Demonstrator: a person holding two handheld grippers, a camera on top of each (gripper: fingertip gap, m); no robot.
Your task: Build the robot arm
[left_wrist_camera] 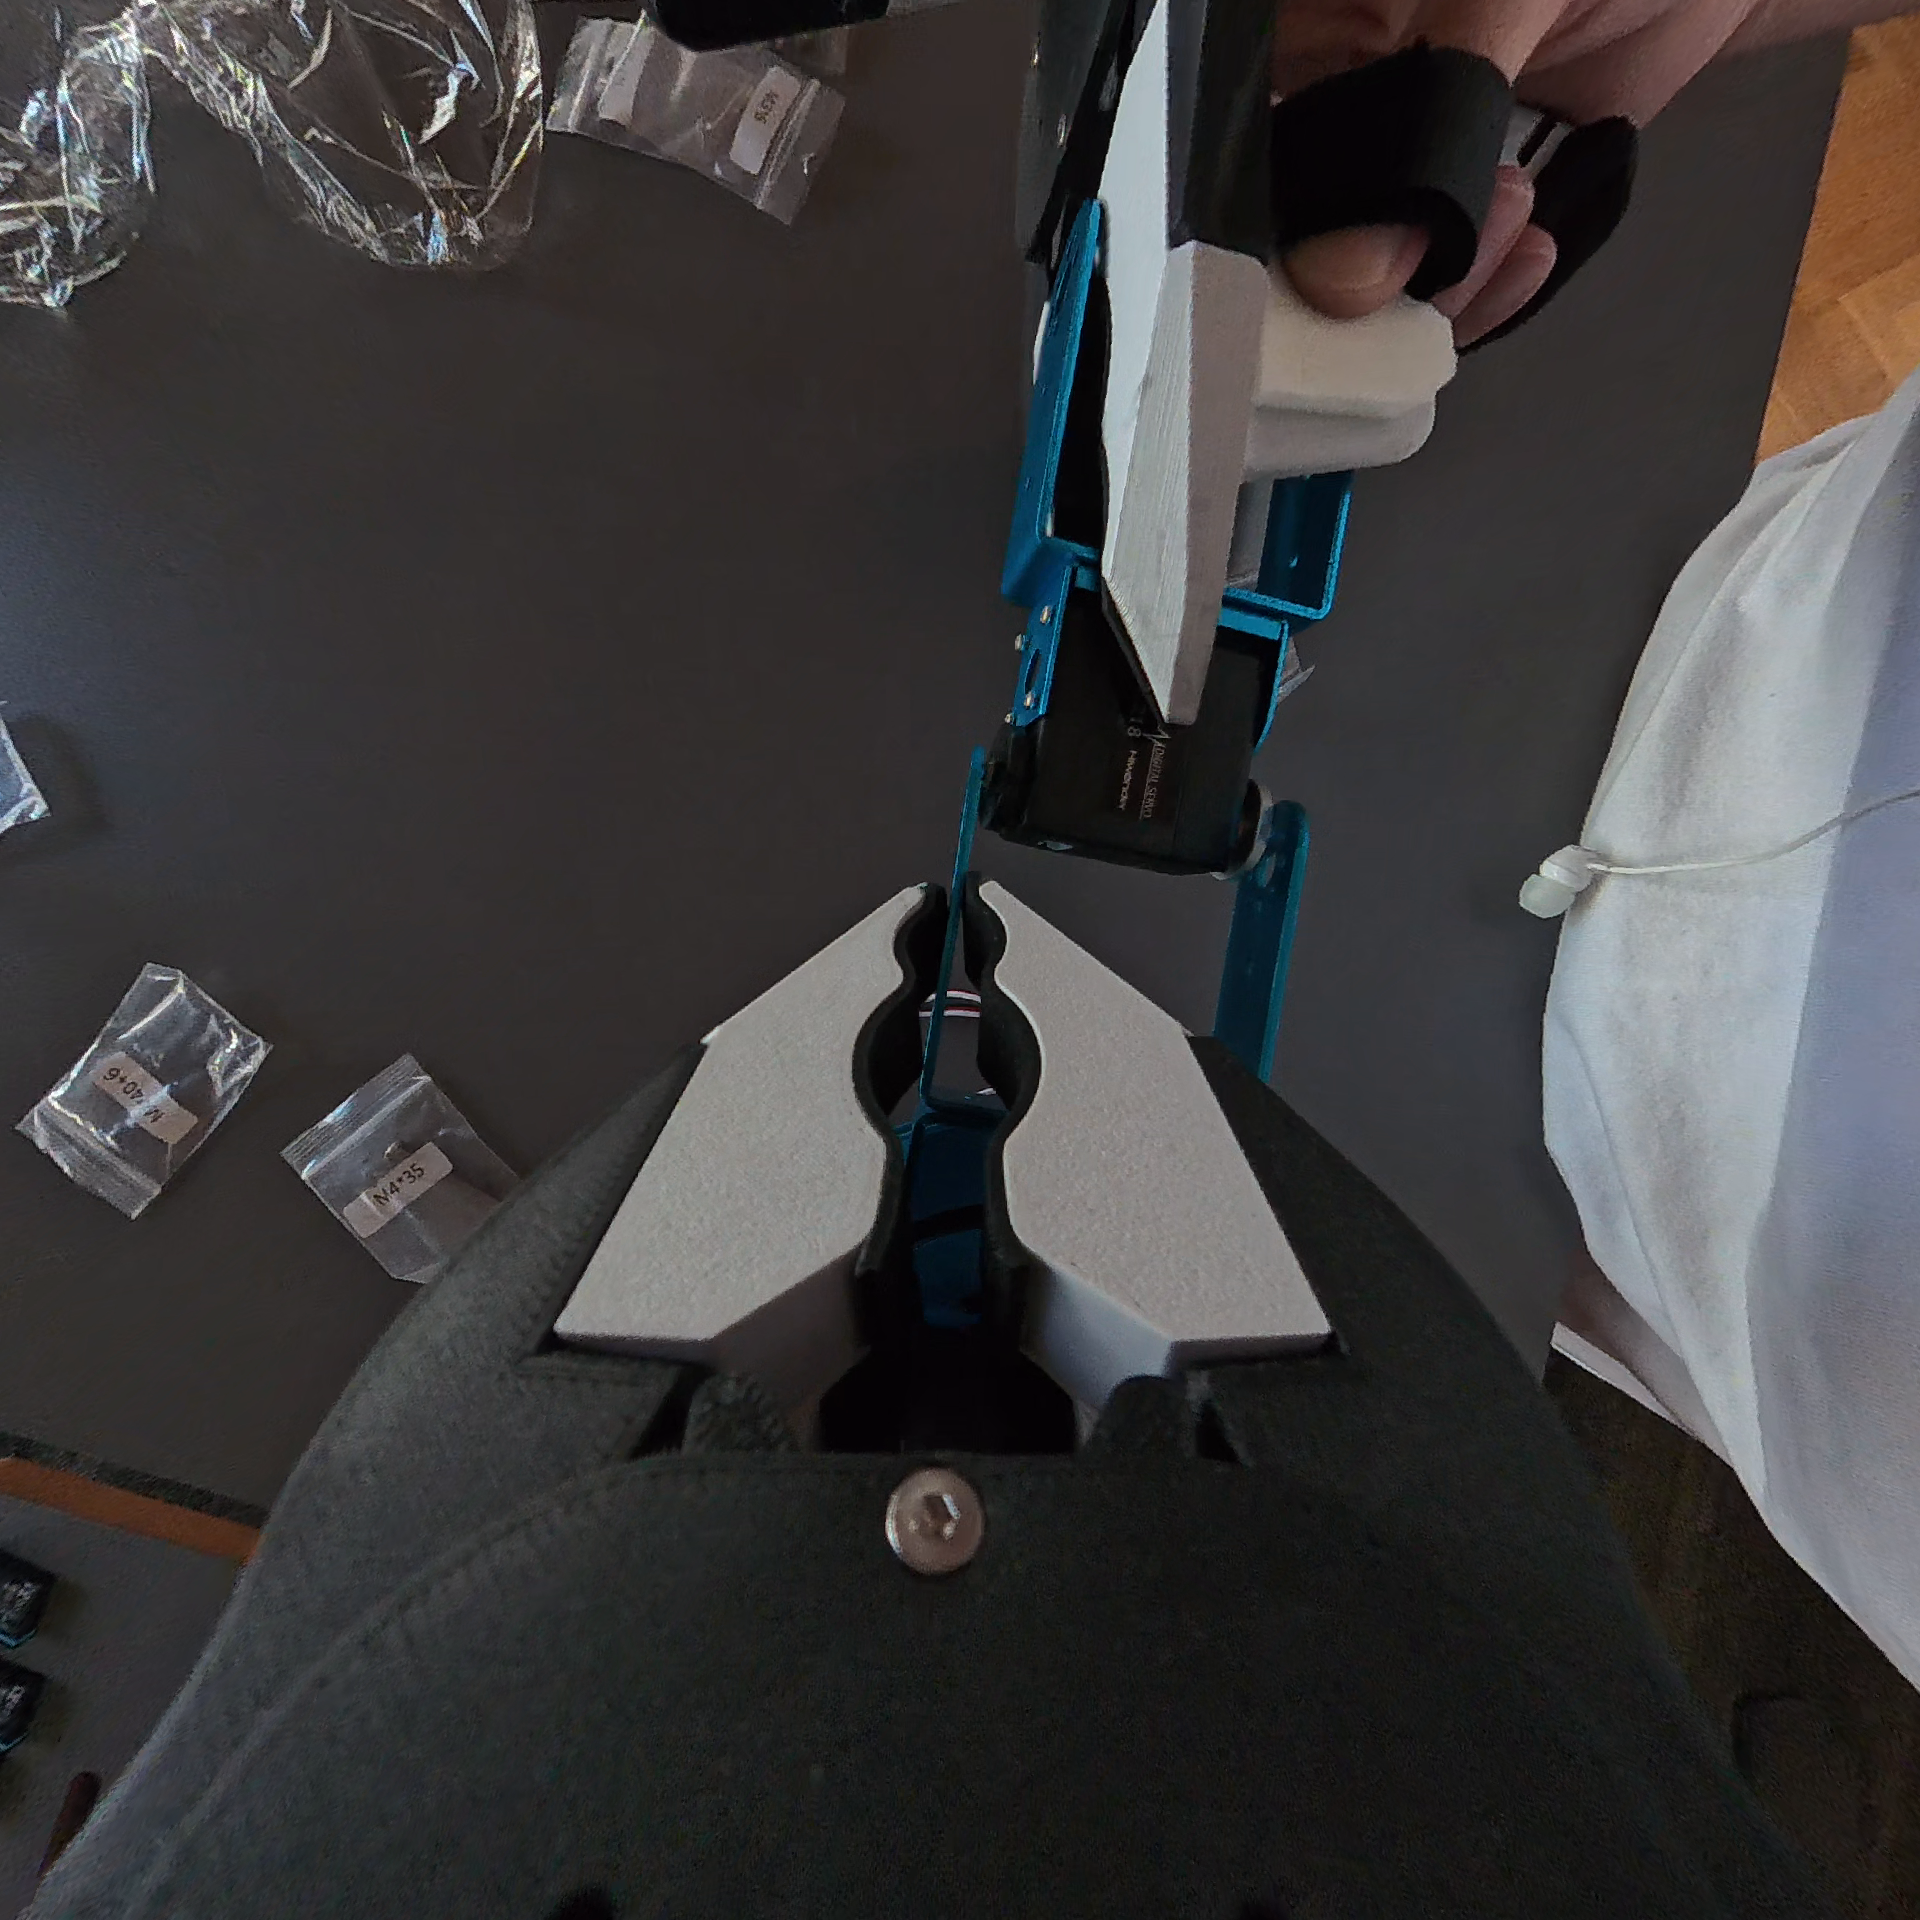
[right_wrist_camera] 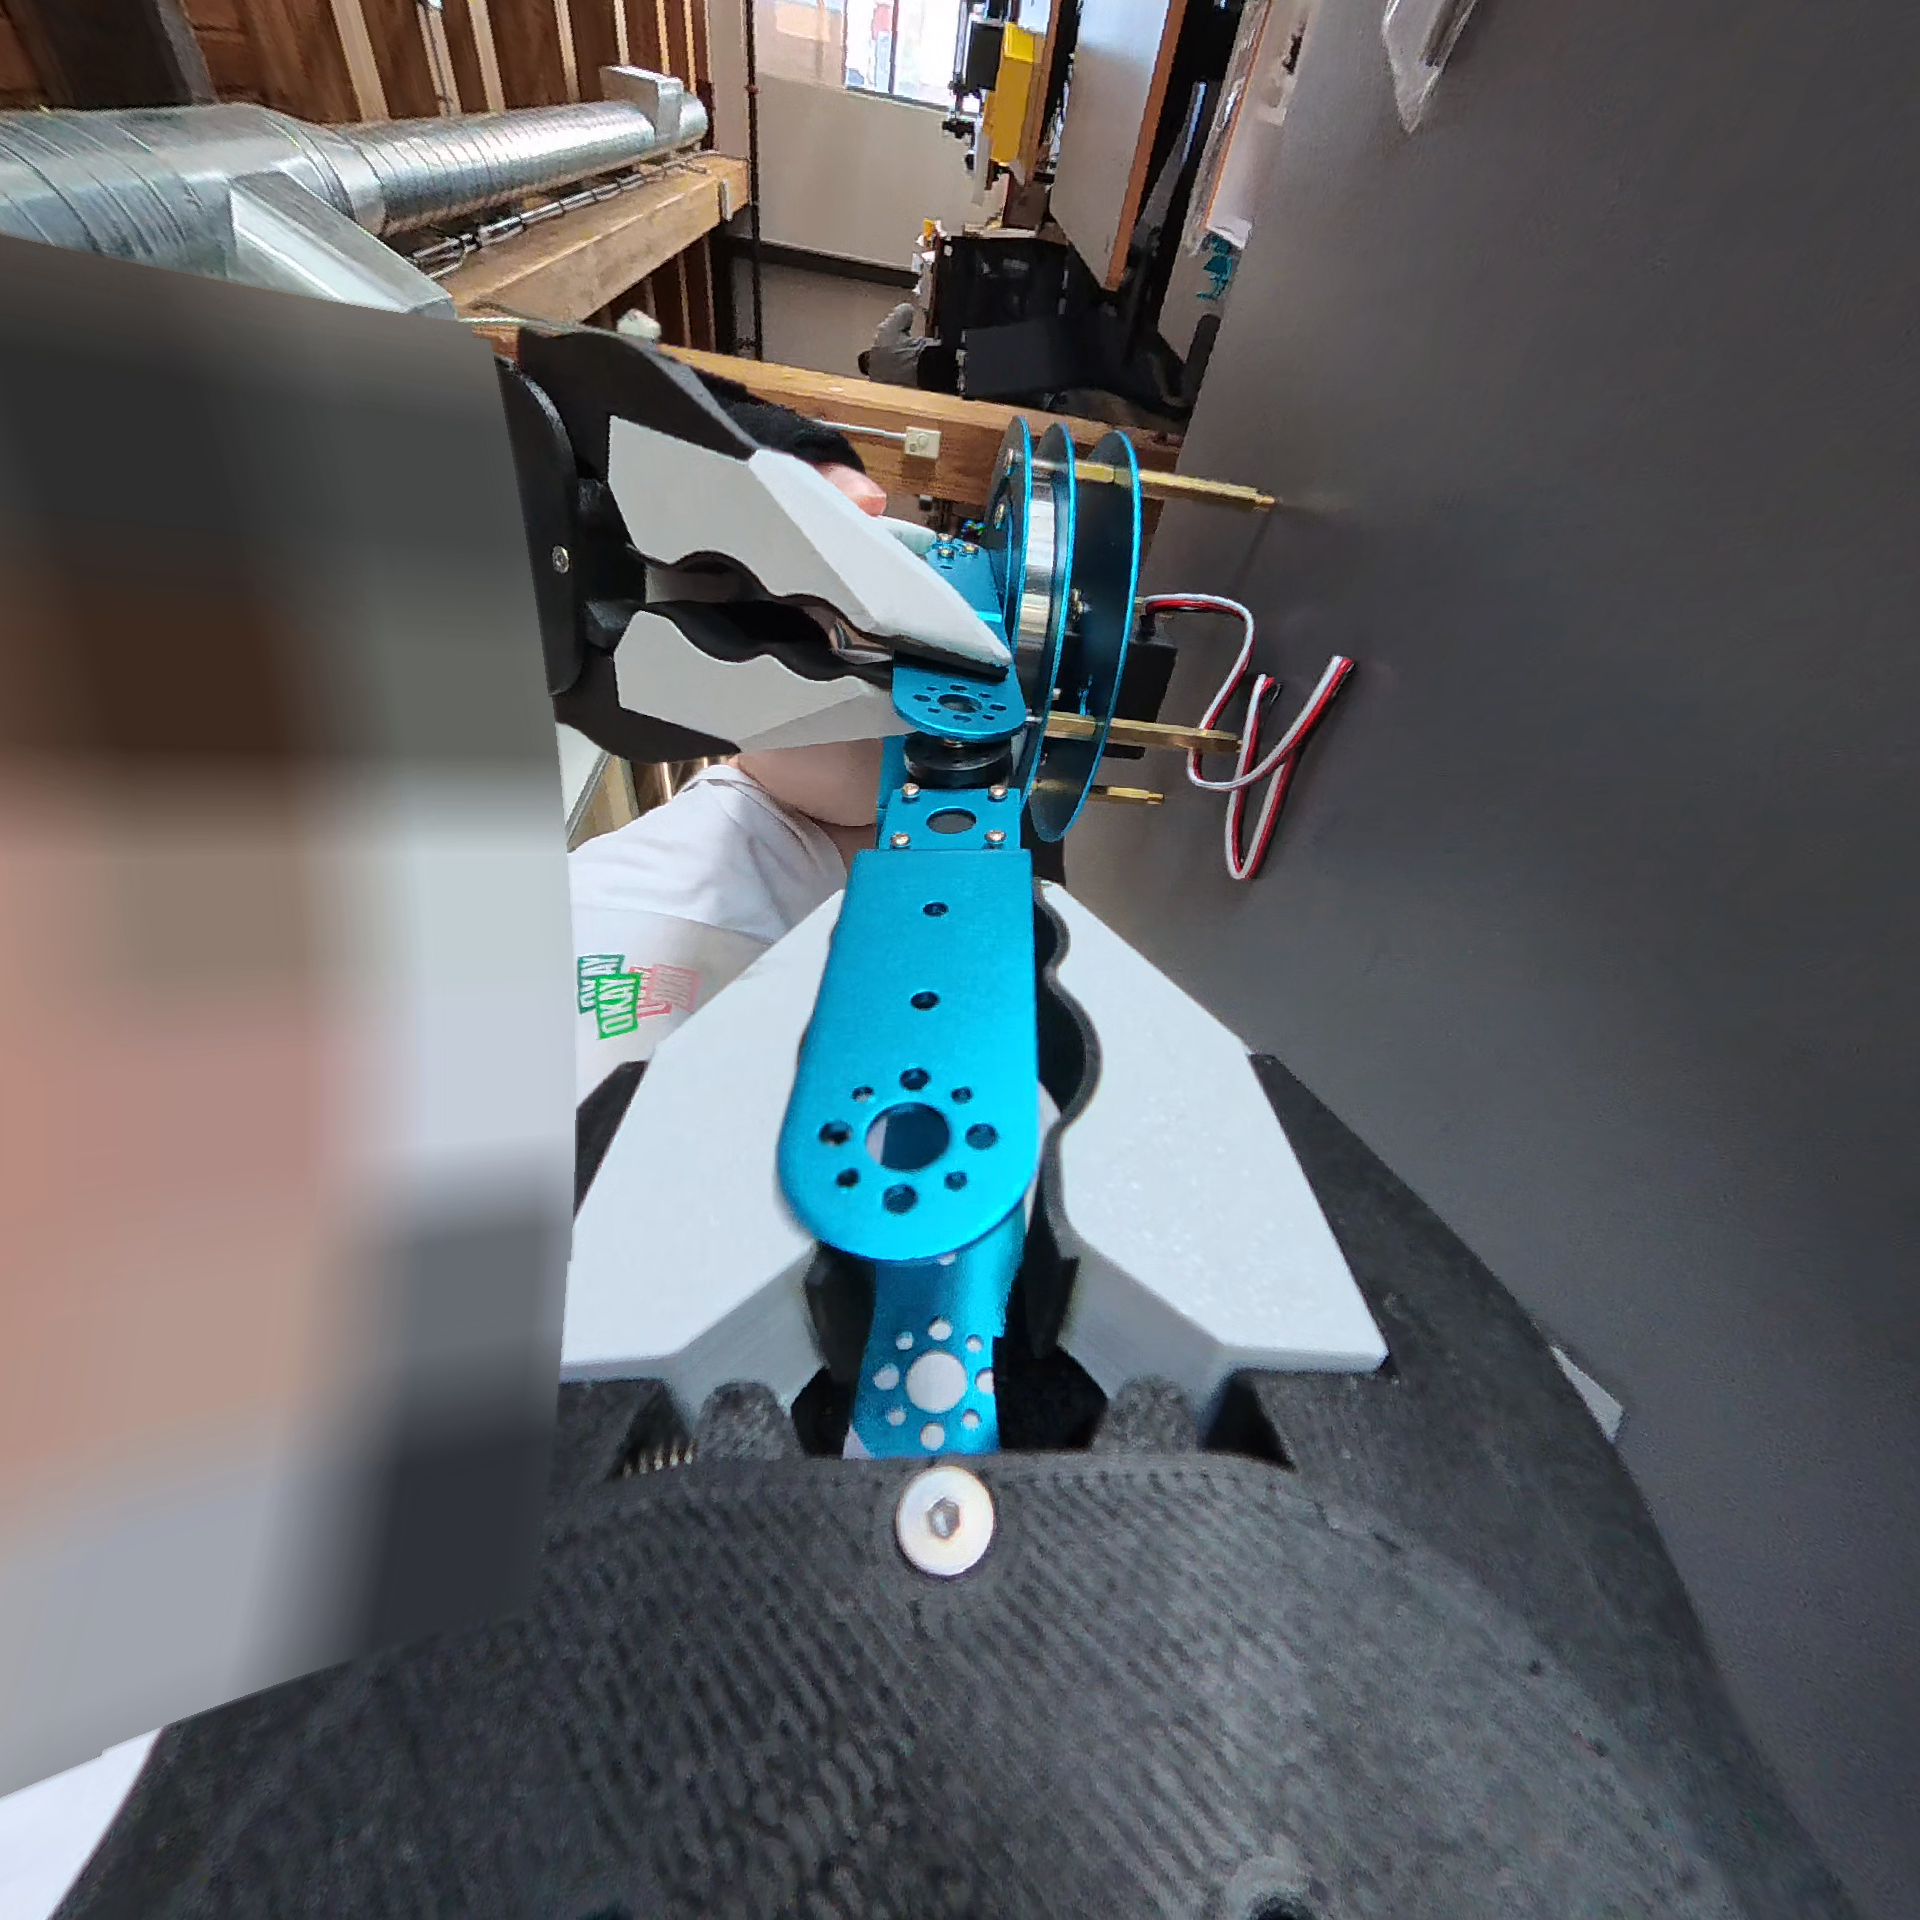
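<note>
Left gripper (left_wrist_camera: 954, 899) is clamped on the thin edge of the blue metal bracket assembly (left_wrist_camera: 1132, 790); right gripper (right_wrist_camera: 940, 935) pinches the same assembly's perforated blue arm (right_wrist_camera: 925, 1060), held over the dark grey table (left_wrist_camera: 520, 623), small plastic bags (left_wrist_camera: 145, 1086) well left of it.

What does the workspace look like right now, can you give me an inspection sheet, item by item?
Surface: dark grey tabletop.
Job's things: blue metal bracket assembly with black servo and round blue plates, held off the table.
Clutter: small clear bags with labels, crumpled clear wrap.
Grippers: left gripper shut on a thin bracket plate; right gripper shut on the bracket arm.
Cables: red, white and black servo lead; white earphone cord.
Surroundings: silver duct, wooden beams.
</note>
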